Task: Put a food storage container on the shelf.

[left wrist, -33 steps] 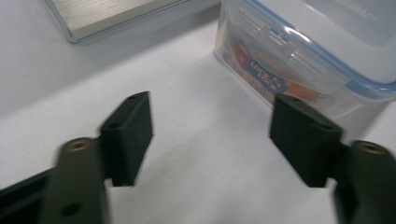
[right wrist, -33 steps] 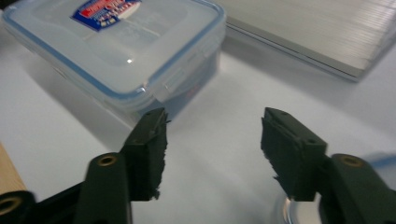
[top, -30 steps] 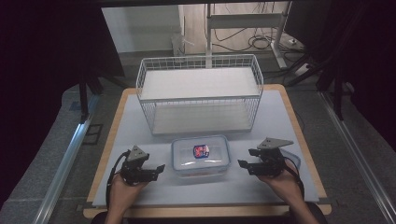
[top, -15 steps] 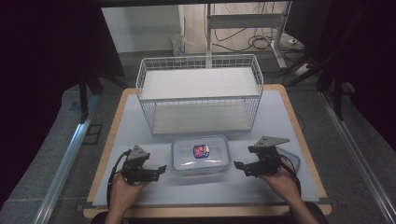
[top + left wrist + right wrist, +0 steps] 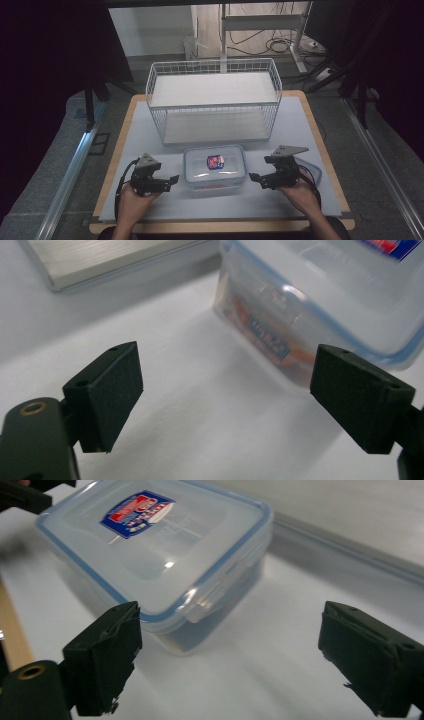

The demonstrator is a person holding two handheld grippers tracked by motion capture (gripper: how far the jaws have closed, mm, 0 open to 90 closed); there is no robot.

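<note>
- Left gripper point(image 5: 171, 178) is sitting just left of the box point(image 5: 215, 167), jaws gaping wide after just opening, pads gripping nothing, bare mat point(image 5: 150, 135) between them.
- Right gripper point(image 5: 254, 179) is waiting just right of the box, jaws likewise freshly opened wide, nothing between them.
- Box is lying lid-on at the mat's near middle, between both grippers, apart from each.
- Basket point(image 5: 214, 102) is standing just behind the box; open mat is stretching out to both sides and toward the near edge.

Dim high view with dark surroundings; gripper views brighter, glare on the container lid point(image 5: 165, 555), near fingers blurred
</note>
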